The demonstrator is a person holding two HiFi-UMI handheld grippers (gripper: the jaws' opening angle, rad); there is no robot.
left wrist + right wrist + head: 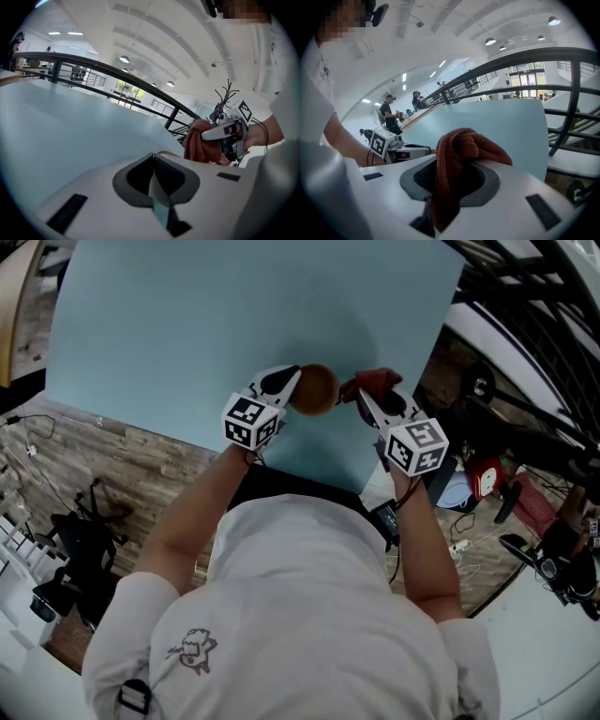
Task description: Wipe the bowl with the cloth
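Shirt (309,615): white, on the person's back and shoulders, on the near side of the bowl.
Bowl (317,390): small, round, brown and wood-like, over the near part of the pale blue table (187,334); whether it rests there I cannot tell.
Left gripper (292,382): at the bowl's left, jaws closed on its thin rim, which shows edge-on between them.
Right gripper (362,396): just right of the bowl, jaws clamped on the cloth.
Cloth (459,150): rust-red terry, bunched over the jaw tips; contact with the bowl unclear.
Handling: the bowl is probably light, rigid and smooth, so a rim pinch may let it swivel. The cloth is soft and limp, and is best kept as a wad.
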